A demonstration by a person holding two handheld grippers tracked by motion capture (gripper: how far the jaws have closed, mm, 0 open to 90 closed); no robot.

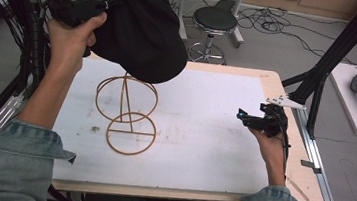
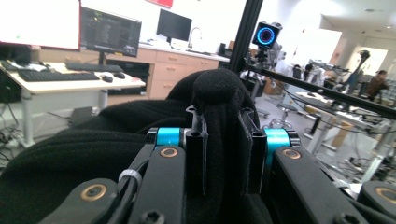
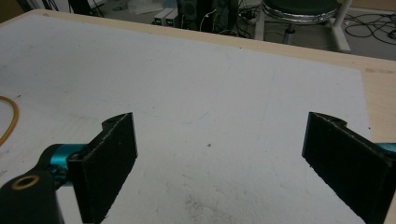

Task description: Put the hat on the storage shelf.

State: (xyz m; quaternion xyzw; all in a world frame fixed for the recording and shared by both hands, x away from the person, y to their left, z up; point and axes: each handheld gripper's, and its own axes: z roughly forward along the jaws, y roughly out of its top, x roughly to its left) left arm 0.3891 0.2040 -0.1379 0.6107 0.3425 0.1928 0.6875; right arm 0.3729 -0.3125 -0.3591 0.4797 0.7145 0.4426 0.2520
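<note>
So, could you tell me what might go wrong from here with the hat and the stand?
The left gripper pinches only a fold of the black hat, so it might slip free. The gold wire stand looks light and stands unheld, with the open right gripper well away; a snagging brim could tip it.

- A round black stool [image 1: 215, 20] stands on the floor just past the desk's far edge.
- Black cables [image 1: 275, 25] lie tangled on the floor beyond the stool.
- The desk [image 1: 273, 85] has a pale wooden rim around a white, scuffed top.
- A black metal frame post [image 1: 346, 42] slants up at the desk's right side.
- Two dark monitors [image 2: 109, 32] stand on a wooden counter, with a keyboard [image 2: 58, 74] on a white side table nearby.
- A camera with a glowing blue ring [image 2: 266, 35] is mounted on a black post.
</note>
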